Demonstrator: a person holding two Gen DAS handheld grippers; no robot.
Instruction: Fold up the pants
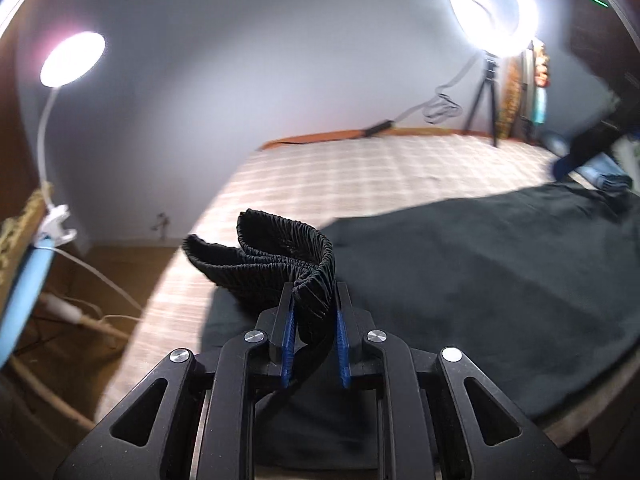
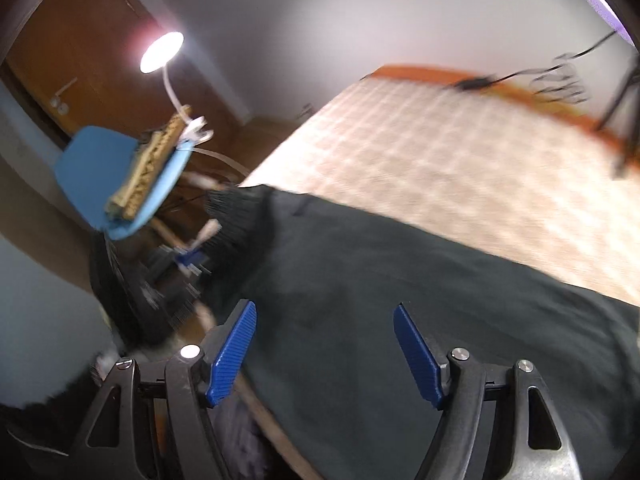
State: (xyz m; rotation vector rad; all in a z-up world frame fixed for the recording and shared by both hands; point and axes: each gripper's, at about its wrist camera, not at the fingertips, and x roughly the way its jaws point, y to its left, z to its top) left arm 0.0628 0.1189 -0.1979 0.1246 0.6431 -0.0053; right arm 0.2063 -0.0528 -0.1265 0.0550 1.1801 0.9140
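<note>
The black pants (image 1: pixel 480 264) lie spread across the bed (image 1: pixel 360 168). The left gripper (image 1: pixel 314 312) pinches their gathered waistband (image 1: pixel 280 248) in its jaws, lifted above the bed. The right gripper (image 2: pixel 325 344) hovers over the pants, jaws spread, holding nothing.

Open checked bed (image 1: pixel 360 176) beyond the black pants (image 1: pixel 480 272), free to pass over. Far edge blocked by a tripod (image 1: pixel 486 96) with ring light (image 1: pixel 494 4) and a trailing cable (image 1: pixel 440 106). Off the bed's left side, crowded by a blue chair (image 2: pixel 116 172), clamp lamp (image 2: pixel 162 52) and cords.
</note>
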